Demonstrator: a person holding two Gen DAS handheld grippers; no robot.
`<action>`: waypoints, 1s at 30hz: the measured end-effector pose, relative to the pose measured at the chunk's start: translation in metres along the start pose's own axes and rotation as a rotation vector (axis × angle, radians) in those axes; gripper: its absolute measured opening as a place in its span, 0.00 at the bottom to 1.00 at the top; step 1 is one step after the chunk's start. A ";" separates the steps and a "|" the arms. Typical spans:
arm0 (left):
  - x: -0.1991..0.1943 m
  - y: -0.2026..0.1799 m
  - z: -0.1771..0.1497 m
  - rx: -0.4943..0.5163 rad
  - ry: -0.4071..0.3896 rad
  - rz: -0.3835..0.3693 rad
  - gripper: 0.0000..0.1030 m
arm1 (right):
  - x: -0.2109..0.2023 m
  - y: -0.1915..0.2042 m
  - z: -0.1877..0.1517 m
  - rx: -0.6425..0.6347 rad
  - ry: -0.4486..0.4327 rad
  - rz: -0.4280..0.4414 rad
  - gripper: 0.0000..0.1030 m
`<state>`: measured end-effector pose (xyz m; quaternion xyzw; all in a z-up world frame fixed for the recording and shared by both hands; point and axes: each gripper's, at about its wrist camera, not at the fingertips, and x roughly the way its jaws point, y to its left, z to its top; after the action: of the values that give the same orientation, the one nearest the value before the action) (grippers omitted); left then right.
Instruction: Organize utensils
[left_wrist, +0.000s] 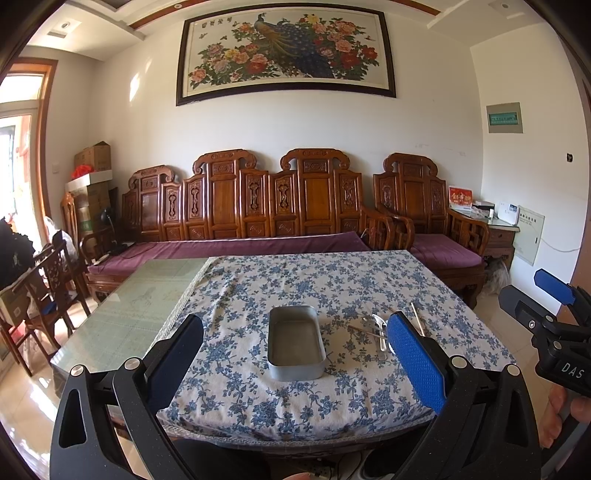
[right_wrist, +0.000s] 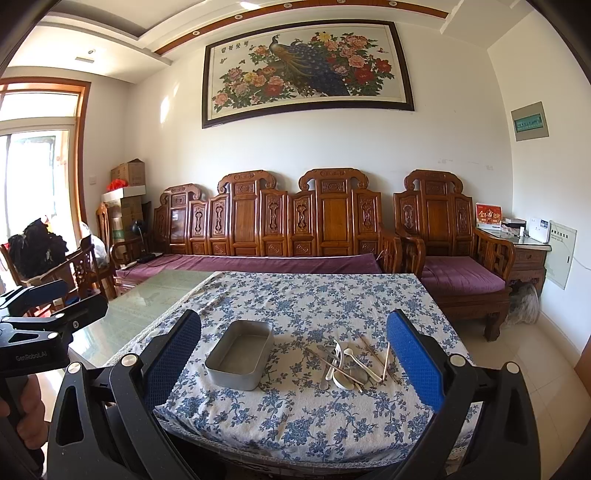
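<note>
An empty grey metal tin (left_wrist: 295, 341) sits on the blue floral tablecloth (left_wrist: 332, 288); it also shows in the right wrist view (right_wrist: 240, 354). To its right lies a pile of utensils (right_wrist: 351, 363): spoons, chopsticks and a white ceramic spoon, partly hidden in the left wrist view (left_wrist: 376, 330). My left gripper (left_wrist: 295, 354) is open and empty, held back from the table's near edge, facing the tin. My right gripper (right_wrist: 295, 354) is open and empty, also short of the table. Each gripper shows at the edge of the other's view: the right one (left_wrist: 554, 295), the left one (right_wrist: 55, 306).
The left part of the table is a bare glass top (left_wrist: 140, 306). A carved wooden sofa with purple cushions (left_wrist: 258, 221) stands behind the table, an armchair (left_wrist: 436, 229) at its right. Wooden chairs (left_wrist: 48, 280) stand at the left.
</note>
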<state>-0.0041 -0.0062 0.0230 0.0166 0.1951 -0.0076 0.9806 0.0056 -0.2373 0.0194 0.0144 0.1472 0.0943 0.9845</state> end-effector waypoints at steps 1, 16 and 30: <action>-0.001 -0.001 0.001 0.001 -0.001 0.000 0.94 | 0.000 0.000 0.001 0.000 0.000 0.000 0.98; -0.004 -0.001 0.005 0.000 -0.003 -0.005 0.94 | -0.002 0.002 0.004 0.001 0.000 0.001 0.98; -0.004 -0.002 0.003 0.002 0.006 -0.012 0.94 | 0.000 0.001 0.001 0.004 0.000 0.001 0.98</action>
<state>-0.0065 -0.0083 0.0266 0.0166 0.1979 -0.0138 0.9800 0.0055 -0.2364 0.0209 0.0163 0.1472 0.0945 0.9844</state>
